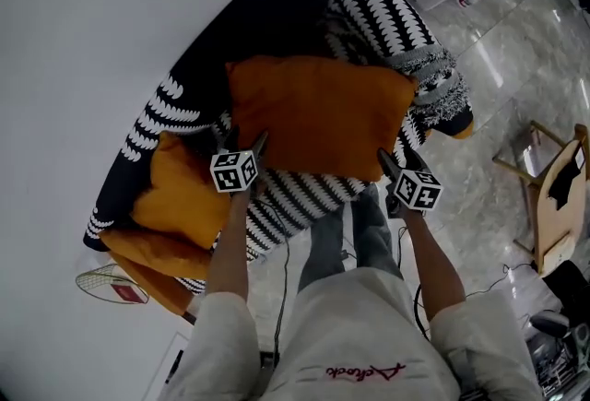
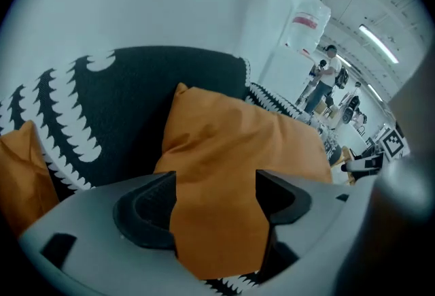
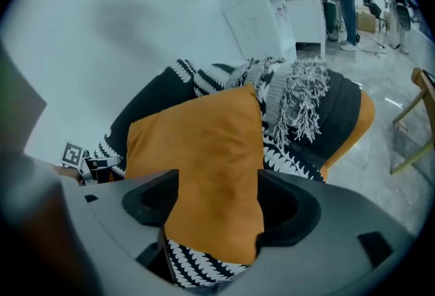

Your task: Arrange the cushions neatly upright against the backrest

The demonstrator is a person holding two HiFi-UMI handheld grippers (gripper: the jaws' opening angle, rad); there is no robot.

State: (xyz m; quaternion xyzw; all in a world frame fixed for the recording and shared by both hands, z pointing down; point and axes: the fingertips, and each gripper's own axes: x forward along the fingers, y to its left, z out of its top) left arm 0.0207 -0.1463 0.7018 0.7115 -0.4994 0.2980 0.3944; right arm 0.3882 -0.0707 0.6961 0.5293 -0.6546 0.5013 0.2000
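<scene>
Against the backrest [image 1: 198, 81], middle cushion [image 1: 318, 118] stands upright; left gripper [image 1: 247, 146] and right gripper [image 1: 398, 164] at its lower corners, jaws apart, fabric between them, not clamped.

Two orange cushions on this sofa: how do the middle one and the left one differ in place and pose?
The middle cushion stands propped against the backrest. The left cushion sits slumped at the left end of the sofa. The middle cushion has a lower corner between the open jaws of the left gripper and of the right gripper. No jaws are around the left cushion. Both are plain orange.
</scene>
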